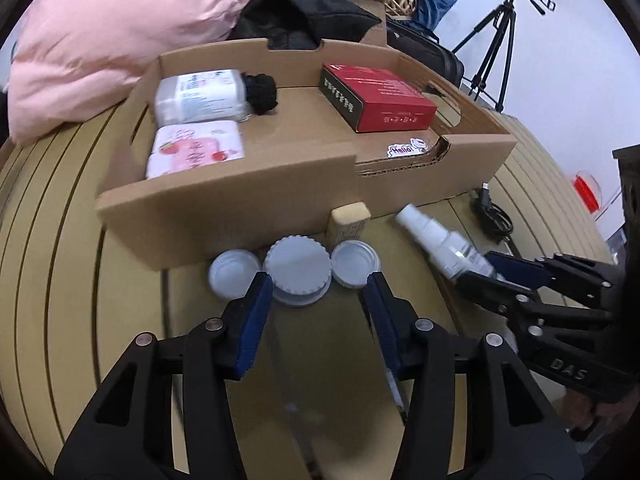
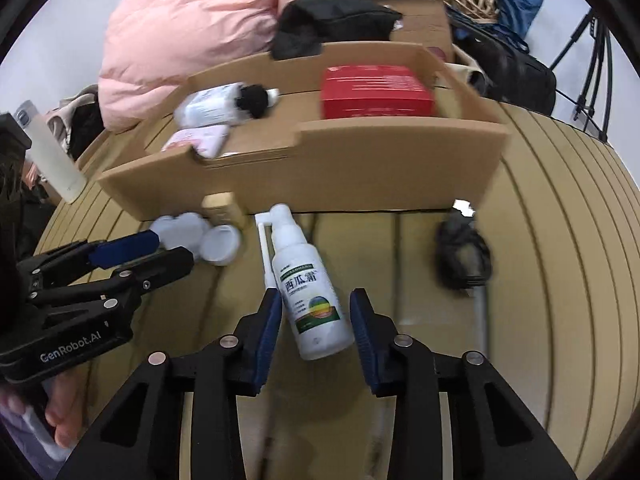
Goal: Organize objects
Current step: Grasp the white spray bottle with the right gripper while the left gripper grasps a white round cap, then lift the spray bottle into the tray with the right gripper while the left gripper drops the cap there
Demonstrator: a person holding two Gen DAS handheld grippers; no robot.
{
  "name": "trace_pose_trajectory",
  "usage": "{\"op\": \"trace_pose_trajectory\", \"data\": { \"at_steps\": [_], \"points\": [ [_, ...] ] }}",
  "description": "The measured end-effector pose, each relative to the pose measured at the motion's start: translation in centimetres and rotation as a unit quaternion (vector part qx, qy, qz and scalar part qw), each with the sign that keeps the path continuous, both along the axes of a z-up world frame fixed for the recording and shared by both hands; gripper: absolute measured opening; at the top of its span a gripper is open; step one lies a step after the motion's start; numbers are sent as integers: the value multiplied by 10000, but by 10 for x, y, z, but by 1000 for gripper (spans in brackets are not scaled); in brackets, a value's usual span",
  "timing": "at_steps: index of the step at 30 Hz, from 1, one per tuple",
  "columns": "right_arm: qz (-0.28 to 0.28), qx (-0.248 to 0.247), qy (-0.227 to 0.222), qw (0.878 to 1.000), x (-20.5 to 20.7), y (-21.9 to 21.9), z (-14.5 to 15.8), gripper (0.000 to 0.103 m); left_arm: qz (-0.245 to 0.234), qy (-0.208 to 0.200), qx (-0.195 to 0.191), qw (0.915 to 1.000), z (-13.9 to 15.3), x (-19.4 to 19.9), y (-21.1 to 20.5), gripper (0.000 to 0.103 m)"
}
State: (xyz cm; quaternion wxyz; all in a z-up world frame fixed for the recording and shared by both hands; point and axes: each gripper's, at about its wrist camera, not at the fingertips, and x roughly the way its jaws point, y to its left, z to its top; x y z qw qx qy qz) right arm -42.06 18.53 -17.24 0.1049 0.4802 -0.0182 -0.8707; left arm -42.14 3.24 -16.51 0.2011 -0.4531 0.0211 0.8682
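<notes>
A cardboard tray on the tan slatted table holds a white bottle, a pink packet and a red box. In front of it lie a large white ribbed lid, two smaller lids, a beige block and a white spray bottle. My left gripper is open, its tips either side of the ribbed lid. My right gripper is open around the spray bottle's body, with a gap at the right pad.
A pink padded quilt and black cloth lie behind the tray, with a cardboard box. A black cable bundle lies right of the spray bottle. A white flask stands at the left, a tripod at the right.
</notes>
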Motion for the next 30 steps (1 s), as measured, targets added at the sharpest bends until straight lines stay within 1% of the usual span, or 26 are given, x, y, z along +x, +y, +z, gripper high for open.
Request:
{"op": "trace_pose_trajectory", "data": {
  "at_steps": [2, 3, 5, 6, 7, 9, 11, 13, 17, 19, 22, 24, 26, 28, 30],
  "points": [
    [49, 23, -33, 10000, -4, 6, -2, 39, 105, -33, -225, 9997, -5, -8, 7, 45],
    [68, 63, -5, 10000, -6, 6, -3, 39, 181, -40, -273, 9995, -7, -11, 8, 42],
    [195, 116, 47, 9997, -10, 1, -4, 39, 283, -23, -318, 9991, -9, -14, 8, 40],
    [229, 131, 64, 9996, -12, -1, -3, 39, 292, -17, -329, 9990, -9, -15, 7, 36],
    [283, 163, 59, 9994, -15, -4, -4, 39, 277, -11, -303, 9992, -8, -15, 7, 35],
    [310, 210, 60, 9993, -17, -9, -5, 31, 246, -28, -257, 9994, -8, -14, 6, 35],
    [279, 127, -44, 9995, -14, -9, -4, 31, 289, 8, -306, 9991, -2, -6, 4, 35],
    [306, -53, -106, 9995, -6, -6, -1, 30, 281, 132, -138, 9994, 11, 9, 0, 35],
    [287, -88, -4, 9996, 24, 2, 16, 30, 275, 338, 153, 9989, 49, 51, -11, 35],
    [317, -79, 147, 9994, 46, 7, 33, 30, 320, 451, 316, 9980, 70, 80, -21, 35],
    [351, -50, 278, 9990, 74, 14, 53, 30, 518, 431, 362, 9971, 92, 111, -31, 35],
    [369, -51, 404, 9985, 102, 21, 71, 30, 704, 434, 449, 9956, 110, 138, -41, 35],
    [425, -53, 532, 9977, 128, 26, 89, 30, 781, 487, 559, 9942, 125, 160, -50, 35],
    [551, -8, 661, 9963, 156, 30, 104, 30, 814, 641, 783, 9915, 144, 189, -60, 35],
    [599, -26, 670, 9960, 172, 34, 113, 30, 822, 732, 938, 9895, 158, 201, -66, 35]
  ]
}}
